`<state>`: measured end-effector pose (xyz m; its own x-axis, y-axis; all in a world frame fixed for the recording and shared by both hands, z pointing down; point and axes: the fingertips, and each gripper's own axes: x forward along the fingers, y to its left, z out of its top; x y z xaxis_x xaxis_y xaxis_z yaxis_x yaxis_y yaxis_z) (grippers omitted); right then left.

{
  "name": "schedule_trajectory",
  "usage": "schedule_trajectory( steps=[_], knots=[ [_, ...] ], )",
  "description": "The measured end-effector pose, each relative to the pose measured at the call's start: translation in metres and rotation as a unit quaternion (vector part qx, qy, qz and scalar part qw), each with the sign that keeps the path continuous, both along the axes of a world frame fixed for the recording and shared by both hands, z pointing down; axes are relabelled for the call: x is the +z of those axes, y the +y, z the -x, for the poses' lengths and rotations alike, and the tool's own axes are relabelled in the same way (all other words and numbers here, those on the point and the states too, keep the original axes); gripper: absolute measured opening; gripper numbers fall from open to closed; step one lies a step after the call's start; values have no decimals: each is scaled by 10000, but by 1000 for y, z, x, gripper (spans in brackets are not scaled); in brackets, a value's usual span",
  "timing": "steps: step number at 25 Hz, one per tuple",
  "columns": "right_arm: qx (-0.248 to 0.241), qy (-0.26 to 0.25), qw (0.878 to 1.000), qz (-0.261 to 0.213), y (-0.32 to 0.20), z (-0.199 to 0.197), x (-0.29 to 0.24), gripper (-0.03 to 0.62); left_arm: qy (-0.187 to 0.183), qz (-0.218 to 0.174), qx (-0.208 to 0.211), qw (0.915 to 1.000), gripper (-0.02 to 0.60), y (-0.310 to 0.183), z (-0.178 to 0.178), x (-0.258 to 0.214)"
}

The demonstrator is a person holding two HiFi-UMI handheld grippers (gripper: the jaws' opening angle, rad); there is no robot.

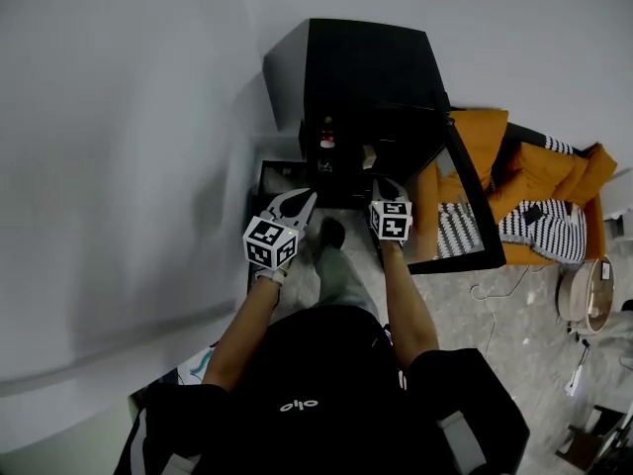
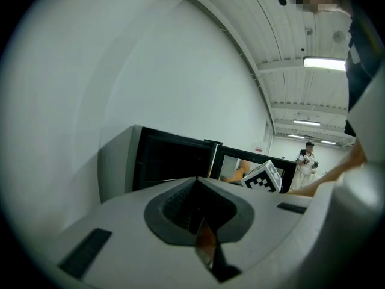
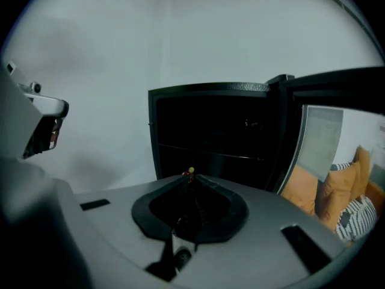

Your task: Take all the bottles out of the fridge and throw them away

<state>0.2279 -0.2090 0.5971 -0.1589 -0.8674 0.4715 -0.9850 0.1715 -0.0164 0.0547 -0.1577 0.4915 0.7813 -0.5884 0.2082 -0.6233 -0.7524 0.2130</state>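
In the head view, a person in a black top stood facing a small black fridge [image 1: 366, 62] set against a white wall. Its glass door [image 1: 477, 194] hung open to the right. Both arms were stretched toward the open front. The left claw [image 1: 308, 198] and the right claw [image 1: 382, 181] were held side by side just short of the opening, a little apart from each other. Neither carried anything. One small bottle [image 1: 326, 144] with a red cap stood inside the dark fridge, between and beyond the two claws. No other bottles could be made out in there. To the right of the door sat an orange sofa [image 1: 539, 178] with a striped cushion [image 1: 539, 228] on it.

In the left gripper view, the left claw [image 2: 197, 179] had its jaws pressed together with nothing between them. Past its tips were the fridge's grey side and dark front [image 2: 171, 159]. The right claw's marker cube [image 2: 263, 178] showed to the right, with another person [image 2: 307, 161] standing far back in the room.

In the right gripper view, the right claw [image 3: 189, 177] was likewise closed tight and empty. It pointed at the dark fridge interior [image 3: 210, 131]. A tiny red and yellow speck showed just above its tips, too small to identify. The open door [image 3: 319, 137] stood at the right with orange cushions behind it.
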Motion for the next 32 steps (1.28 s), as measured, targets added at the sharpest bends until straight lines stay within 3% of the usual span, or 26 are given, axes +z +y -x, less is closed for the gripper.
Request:
schedule_trajectory(
  steps=[12, 20, 25, 27, 32],
  knots=[
    [149, 33, 9997, 184, -110, -35, 147, 260, -83, -143, 604, 9980, 6, -94, -74, 116],
    [133, -30, 9993, 356, -160, -41, 211, 272, -264, -63, 759, 9967, 6, -123, -94, 167],
    [186, 40, 9993, 308, -176, -44, 217, 270, -307, -74, 797, 9963, 6, -138, -100, 175],
    [250, 70, 9992, 315, -177, -48, 224, 211, -306, -98, 798, 9963, 6, -140, -102, 176],
    [229, 44, 9993, 296, -158, -44, 211, 209, -293, -101, 794, 9964, 6, -131, -99, 165]
  ],
)
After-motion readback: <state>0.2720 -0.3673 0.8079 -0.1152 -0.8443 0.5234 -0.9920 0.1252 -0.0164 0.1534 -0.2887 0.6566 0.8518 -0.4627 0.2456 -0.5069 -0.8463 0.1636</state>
